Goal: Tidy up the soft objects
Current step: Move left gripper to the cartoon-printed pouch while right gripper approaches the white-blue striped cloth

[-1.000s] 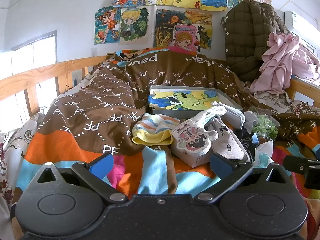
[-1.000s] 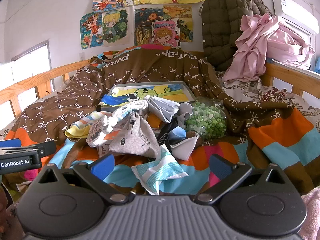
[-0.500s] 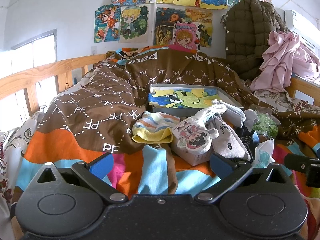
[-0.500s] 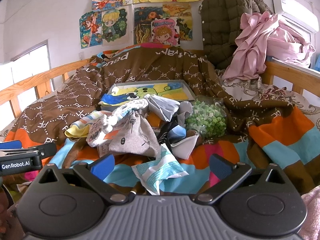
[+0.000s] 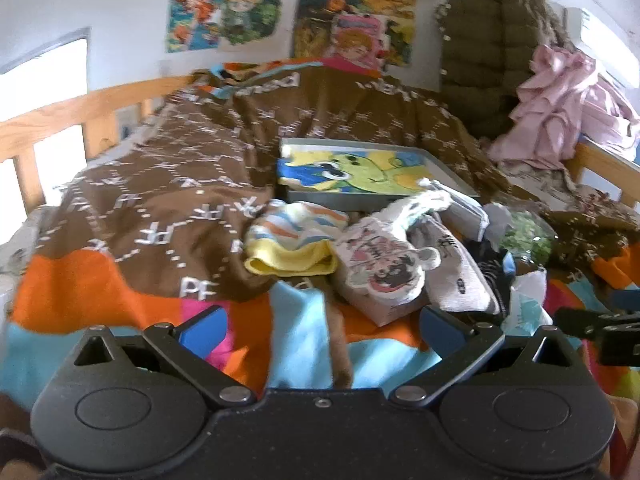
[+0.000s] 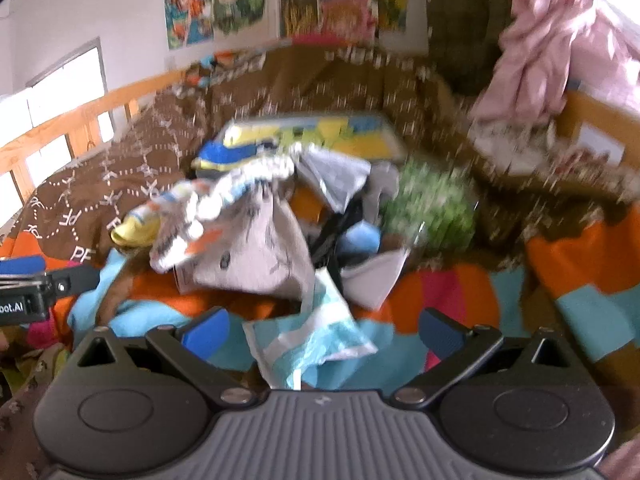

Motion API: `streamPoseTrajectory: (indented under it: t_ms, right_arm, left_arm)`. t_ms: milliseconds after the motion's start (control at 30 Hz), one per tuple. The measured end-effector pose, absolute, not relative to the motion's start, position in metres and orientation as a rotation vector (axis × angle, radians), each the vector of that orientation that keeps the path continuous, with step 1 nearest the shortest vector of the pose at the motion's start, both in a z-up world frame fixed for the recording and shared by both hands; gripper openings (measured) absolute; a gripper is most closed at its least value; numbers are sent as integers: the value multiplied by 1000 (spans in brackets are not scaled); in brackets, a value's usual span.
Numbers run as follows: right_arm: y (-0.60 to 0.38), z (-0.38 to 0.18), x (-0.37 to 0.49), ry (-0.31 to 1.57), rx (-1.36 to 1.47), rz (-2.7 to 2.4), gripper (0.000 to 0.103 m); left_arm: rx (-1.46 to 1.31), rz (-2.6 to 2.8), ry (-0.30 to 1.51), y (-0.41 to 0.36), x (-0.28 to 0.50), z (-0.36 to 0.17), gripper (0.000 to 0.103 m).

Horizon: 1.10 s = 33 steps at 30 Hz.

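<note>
Socks and small clothes: a messy pile (image 5: 404, 248) sits in the middle of the bed, just in front of the tray (image 5: 384, 200).
Top of the pile: a striped yellow sock (image 5: 294, 240) on the left, a white sock with a cartoon face (image 5: 380, 264) next to it, and a grey sock (image 5: 452, 276) touching that one.
Closest piece: a blue and white striped cloth (image 6: 316, 340) lies right in front of the right gripper (image 6: 324, 330).
Left gripper (image 5: 322, 326): jaws wide apart, holding nothing, low over the blanket and short of the pile.
Right gripper: jaws wide apart too, holding nothing. Its picture is blurry, so small things are hard to make out.
Step now: I think both are reaching in to pick the first soft piece.
How to do it well: pick one piece only. Grab a thick fold, not a thin edge. Lift slowly so the other socks do not come along.
Watch out: the pieces lie on top of each other, so a deep grab could catch two, or pinch the blanket.
Green bag (image 5: 528, 236): sits to the right of the pile, touching it. I cannot tell what is inside.
Bed: a soft, bumpy blanket (image 5: 168, 216), brown with white letters and orange and blue blocks. Things can sink or roll on it.
Room: wooden bed rail (image 5: 80, 116) on the left, cartoon pictures (image 5: 224, 12) on the wall, a brown puffy coat (image 5: 492, 56) and pink clothes (image 5: 560, 104) hanging on the right.
</note>
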State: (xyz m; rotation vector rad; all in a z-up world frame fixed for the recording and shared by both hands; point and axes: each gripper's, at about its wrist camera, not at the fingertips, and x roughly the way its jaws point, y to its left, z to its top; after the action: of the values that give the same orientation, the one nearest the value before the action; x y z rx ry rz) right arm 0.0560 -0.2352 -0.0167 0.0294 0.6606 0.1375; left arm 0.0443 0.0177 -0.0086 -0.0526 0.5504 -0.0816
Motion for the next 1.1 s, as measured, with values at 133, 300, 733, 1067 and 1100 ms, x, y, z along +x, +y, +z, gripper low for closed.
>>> streamPoseTrajectory:
  t_ms: [133,300,733,1067,1100]
  right_arm:
    - [-238,-29,72,729,66,167,103]
    - [-237,-40,80,755,96,195,102]
    - [-231,-60,103,829,151,242,87]
    - [-221,-58,101,787,131,298,75]
    - [-221,-57,100,779,129,305,74]
  left_arm:
    - [-26,-171,549,15,64,-11,102]
    - [-7,-246,551,5,89,-17,102]
    - [-129,-287,631,-9,138,-50,96]
    - [-274,-291,633,5,141,-53,80]
    - [-279,-291,631,5,140,-53,77]
